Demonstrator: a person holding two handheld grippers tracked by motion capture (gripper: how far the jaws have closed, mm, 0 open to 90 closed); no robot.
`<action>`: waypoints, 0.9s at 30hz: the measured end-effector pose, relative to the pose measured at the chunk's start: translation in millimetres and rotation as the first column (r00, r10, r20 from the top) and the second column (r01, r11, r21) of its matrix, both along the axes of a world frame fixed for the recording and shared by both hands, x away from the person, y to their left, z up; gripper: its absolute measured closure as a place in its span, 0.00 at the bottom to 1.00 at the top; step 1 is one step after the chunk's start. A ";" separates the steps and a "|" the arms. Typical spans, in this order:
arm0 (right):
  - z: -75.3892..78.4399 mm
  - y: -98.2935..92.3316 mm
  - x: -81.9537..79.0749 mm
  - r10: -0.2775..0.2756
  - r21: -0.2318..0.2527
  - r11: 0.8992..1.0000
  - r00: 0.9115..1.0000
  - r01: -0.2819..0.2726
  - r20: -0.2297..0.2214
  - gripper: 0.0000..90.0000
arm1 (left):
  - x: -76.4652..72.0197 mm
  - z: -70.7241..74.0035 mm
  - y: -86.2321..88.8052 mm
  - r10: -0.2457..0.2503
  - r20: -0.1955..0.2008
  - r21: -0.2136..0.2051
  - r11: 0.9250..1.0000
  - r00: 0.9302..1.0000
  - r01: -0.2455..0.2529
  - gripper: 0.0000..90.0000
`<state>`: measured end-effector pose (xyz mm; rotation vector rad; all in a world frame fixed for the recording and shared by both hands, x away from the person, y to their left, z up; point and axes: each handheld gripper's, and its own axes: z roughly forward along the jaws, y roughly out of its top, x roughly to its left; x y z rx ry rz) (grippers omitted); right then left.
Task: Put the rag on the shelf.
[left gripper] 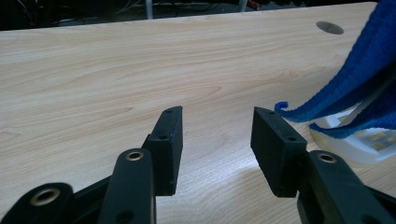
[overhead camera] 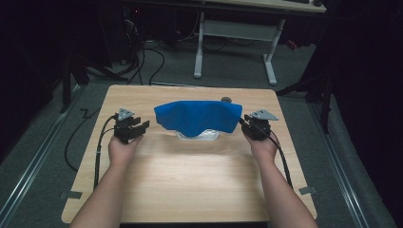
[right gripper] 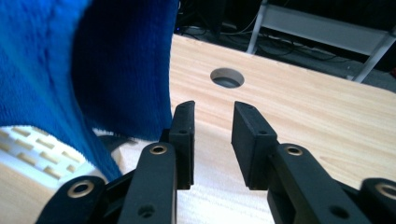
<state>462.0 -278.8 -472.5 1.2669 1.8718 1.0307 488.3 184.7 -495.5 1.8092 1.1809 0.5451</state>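
Cloth (overhead camera: 197, 116) — blue, soft, light, limp — drapes a white slotted rack (overhead camera: 198, 135); pinch its left and right hems. Left gripper (overhead camera: 137, 129) and right gripper (overhead camera: 248, 126) jaws spread, empty.

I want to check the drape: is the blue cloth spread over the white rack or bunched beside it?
Spread over it. The blue cloth hangs across the white rack, whose lower edge peeks out underneath.

Lab, desk frame (overhead camera: 234, 33), floor cables (overhead camera: 151, 57)
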 end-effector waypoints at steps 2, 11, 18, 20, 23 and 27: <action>-1.3 -2.2 -1.7 -0.006 -0.007 1.000 1.000 0.005 -0.007 0.74 | -0.5 -0.3 0.0 0.000 -0.010 0.008 1.000 1.000 0.000 0.59; -0.3 -12.9 -14.0 -0.028 -0.004 1.000 1.000 0.028 0.005 0.67 | -6.3 4.1 -5.3 -0.008 0.011 0.049 0.999 1.000 0.007 0.56; 4.2 -20.0 -29.1 -0.028 0.004 1.000 0.999 0.027 0.044 0.63 | -18.2 4.5 1.7 0.004 0.020 0.036 0.999 1.000 -0.005 0.54; 4.9 -20.6 -32.1 -0.019 -0.004 1.000 0.999 0.019 0.027 0.61 | -24.7 4.9 4.4 0.006 0.026 0.029 1.000 1.000 -0.007 0.54; 7.6 -19.9 -41.0 -0.009 -0.025 1.000 1.000 0.010 0.022 0.59 | -36.7 5.2 7.6 0.004 0.031 0.044 0.999 1.000 -0.006 0.53; 10.0 -18.5 -56.7 -0.008 -0.027 1.000 0.999 0.009 0.041 0.52 | -55.5 4.2 12.3 0.007 0.032 0.039 0.999 0.999 -0.008 0.51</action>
